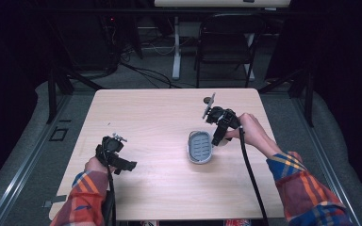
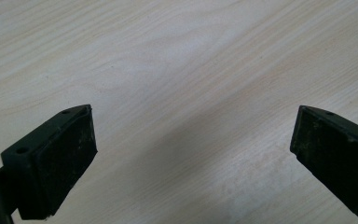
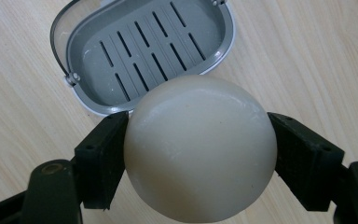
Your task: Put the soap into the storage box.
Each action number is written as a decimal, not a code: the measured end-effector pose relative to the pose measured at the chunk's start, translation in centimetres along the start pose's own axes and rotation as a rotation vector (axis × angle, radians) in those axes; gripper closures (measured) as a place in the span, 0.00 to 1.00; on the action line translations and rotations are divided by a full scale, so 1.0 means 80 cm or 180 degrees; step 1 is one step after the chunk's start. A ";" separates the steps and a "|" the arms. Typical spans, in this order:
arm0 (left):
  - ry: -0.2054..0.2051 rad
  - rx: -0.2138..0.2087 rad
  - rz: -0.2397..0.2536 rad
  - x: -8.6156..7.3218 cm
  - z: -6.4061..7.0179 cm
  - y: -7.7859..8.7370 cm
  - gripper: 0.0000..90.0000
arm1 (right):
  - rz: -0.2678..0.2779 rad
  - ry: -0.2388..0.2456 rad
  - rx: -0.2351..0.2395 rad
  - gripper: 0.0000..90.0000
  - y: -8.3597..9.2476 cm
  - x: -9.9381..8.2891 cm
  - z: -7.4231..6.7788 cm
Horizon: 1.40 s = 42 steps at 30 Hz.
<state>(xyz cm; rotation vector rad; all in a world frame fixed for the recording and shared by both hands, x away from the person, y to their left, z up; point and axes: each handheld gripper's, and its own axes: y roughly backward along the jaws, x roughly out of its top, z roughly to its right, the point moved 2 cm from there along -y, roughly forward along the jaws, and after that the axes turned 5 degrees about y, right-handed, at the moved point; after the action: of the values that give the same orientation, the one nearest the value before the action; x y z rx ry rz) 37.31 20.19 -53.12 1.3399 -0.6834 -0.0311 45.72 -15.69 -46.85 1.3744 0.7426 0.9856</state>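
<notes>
Right gripper [image 3: 200, 154] clamped on a round, cream-white bar of soap [image 3: 200, 149], both pads pressed against its sides, just beside the open grey slotted plastic soap dish [image 3: 144, 51] on the pale wooden table [image 2: 191, 70]. Soap's lower edge cut off by the frame (in the high view, barely discernible behind the jaws). Left gripper [image 2: 193, 149] spread wide, holding nothing, low over bare tabletop, well apart from the dish [image 1: 201, 147].
</notes>
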 end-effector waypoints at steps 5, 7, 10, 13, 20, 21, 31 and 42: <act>-0.0002 -0.0004 0.0000 0.000 0.000 0.000 0.00 | 0.0000 0.0031 0.0019 0.27 -0.003 0.009 -0.001; -0.0002 -0.0004 0.0000 0.000 0.000 0.000 0.00 | 0.0001 0.0036 0.0020 0.27 -0.005 0.012 -0.001; -0.0002 -0.0005 -0.0001 0.000 0.000 0.000 0.00 | 0.0005 0.0053 0.0032 0.27 -0.007 0.017 -0.002; -0.0002 -0.0007 -0.0002 0.000 0.000 0.000 0.00 | 0.0028 0.0050 0.0051 0.27 -0.009 0.023 -0.003; -0.0003 -0.0012 -0.0001 0.000 0.000 0.000 0.00 | 0.0019 0.0114 0.0056 0.27 -0.012 0.035 -0.006; -0.0005 -0.0014 0.0000 0.000 0.000 0.000 0.00 | 0.0027 0.0121 0.0061 0.27 -0.012 0.037 -0.007; -0.0003 -0.0020 -0.0004 0.000 -0.001 0.000 0.00 | 0.0003 0.0181 0.0076 0.27 -0.023 0.053 -0.013; -0.0003 -0.0022 -0.0004 -0.001 -0.001 0.000 0.00 | -0.0014 0.0235 0.0133 0.27 -0.039 0.068 -0.023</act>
<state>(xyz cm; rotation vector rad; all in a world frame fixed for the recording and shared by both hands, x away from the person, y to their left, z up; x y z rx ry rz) 37.30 20.27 -53.12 1.3337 -0.6826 -0.0351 46.87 -9.81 -49.41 1.3777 0.8251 1.0269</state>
